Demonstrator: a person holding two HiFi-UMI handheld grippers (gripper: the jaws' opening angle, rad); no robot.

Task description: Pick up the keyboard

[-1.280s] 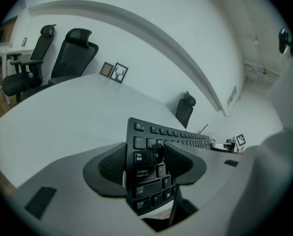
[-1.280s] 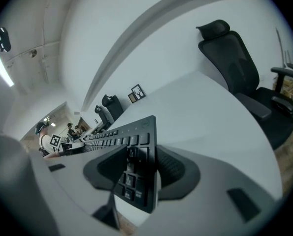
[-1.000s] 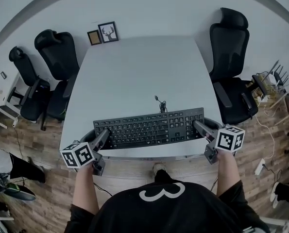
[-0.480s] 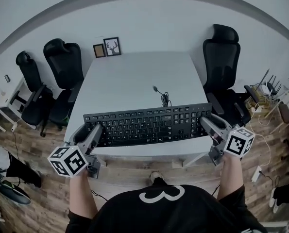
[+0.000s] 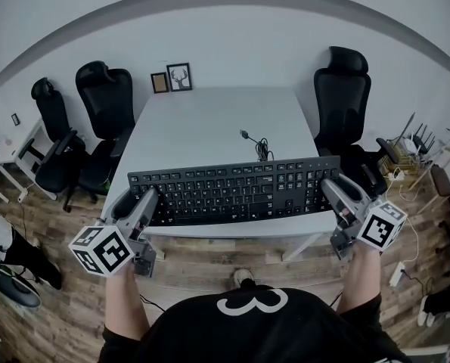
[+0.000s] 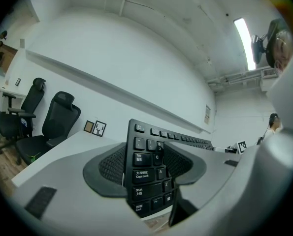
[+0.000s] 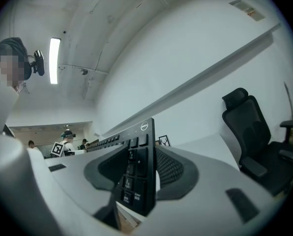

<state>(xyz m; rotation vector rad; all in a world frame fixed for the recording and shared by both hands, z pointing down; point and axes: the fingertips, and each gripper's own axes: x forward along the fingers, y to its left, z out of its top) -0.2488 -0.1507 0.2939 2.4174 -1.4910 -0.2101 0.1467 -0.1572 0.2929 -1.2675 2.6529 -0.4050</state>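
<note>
Keyboard (image 5: 232, 195) spans between both grippers over the near edge of the counter (image 5: 209, 119), keys up. Left gripper (image 5: 150, 200) has its jaws clamped on the keyboard's left end. Right gripper (image 5: 329, 187) holds the right end, its jaws closing on it. Cable (image 5: 259, 150) trails onto the counter.

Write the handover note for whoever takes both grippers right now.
Left gripper: shut on the left end of the keyboard.
Right gripper: on the right end, jaws closing, pads on it.
Keyboard: held level above the near edge of the table; its cable trails onto the tabletop.
Done: grasped at both ends and raised.
Left: probably just keep both grips even and mind the cable.
</note>
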